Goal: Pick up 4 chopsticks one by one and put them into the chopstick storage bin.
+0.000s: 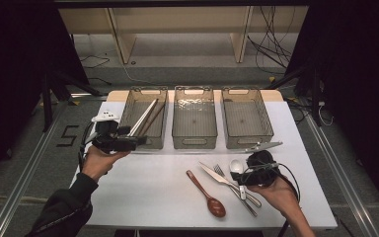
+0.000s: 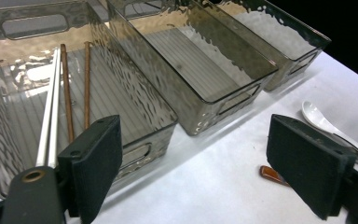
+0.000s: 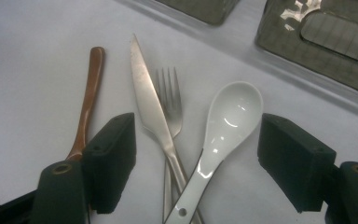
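Note:
Three clear grey bins stand in a row at the back of the white table (image 1: 148,197). The left bin (image 1: 152,143) holds a silver pair of chopsticks (image 2: 51,112) and a brown pair (image 2: 66,93). My left gripper (image 1: 138,142) hovers at that bin's front left corner, open, with nothing between its pads (image 2: 93,163). At the front right lie a wooden spoon (image 1: 207,195), a knife (image 1: 213,174), a fork (image 1: 221,171) and a white spoon (image 1: 236,166). My right gripper (image 3: 196,158) stands open above the knife (image 3: 147,102), fork (image 3: 170,100) and white spoon (image 3: 230,116), touching none.
The middle bin (image 1: 194,142) and the right bin (image 1: 249,142) have nothing in them. The wooden spoon (image 3: 89,93) lies just left of the right gripper's left jaw. Bare tabletop stretches between my two hands. Cables and shelving sit on the floor beyond the table.

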`<state>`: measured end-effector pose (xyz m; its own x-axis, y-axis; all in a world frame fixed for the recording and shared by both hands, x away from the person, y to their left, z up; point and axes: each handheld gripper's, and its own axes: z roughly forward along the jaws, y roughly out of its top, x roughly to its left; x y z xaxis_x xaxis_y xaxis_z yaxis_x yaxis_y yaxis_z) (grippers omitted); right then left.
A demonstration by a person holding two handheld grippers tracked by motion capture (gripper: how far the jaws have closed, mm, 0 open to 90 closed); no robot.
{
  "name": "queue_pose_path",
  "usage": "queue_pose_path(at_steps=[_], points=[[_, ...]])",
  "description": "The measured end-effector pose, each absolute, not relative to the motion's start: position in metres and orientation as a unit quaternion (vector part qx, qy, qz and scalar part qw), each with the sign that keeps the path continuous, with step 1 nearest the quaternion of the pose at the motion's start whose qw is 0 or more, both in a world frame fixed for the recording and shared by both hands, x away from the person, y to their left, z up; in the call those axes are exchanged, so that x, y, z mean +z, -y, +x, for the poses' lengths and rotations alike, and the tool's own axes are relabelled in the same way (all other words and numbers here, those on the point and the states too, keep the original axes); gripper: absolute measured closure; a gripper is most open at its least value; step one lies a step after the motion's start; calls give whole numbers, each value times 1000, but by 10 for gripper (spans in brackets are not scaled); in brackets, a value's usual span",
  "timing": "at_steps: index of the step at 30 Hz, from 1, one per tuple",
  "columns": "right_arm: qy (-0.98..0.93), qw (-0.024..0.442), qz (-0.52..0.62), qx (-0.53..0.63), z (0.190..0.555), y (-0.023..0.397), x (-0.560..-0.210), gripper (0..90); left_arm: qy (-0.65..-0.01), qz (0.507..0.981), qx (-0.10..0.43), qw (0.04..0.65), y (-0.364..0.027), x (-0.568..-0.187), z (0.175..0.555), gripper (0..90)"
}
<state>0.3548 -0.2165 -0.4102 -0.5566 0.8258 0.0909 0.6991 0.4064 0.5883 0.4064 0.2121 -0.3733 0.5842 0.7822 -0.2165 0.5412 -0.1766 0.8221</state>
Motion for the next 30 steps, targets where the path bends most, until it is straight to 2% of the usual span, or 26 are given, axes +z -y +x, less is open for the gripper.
queue_pose_path(at_steps=[14,30], points=[[-834,110,482,246,362,216,-425,324,-410,769,131,473,-207,-391,374,175],[-834,99,486,243,366,220,-432,309,-401,753,144,501,-213,-389,355,159]])
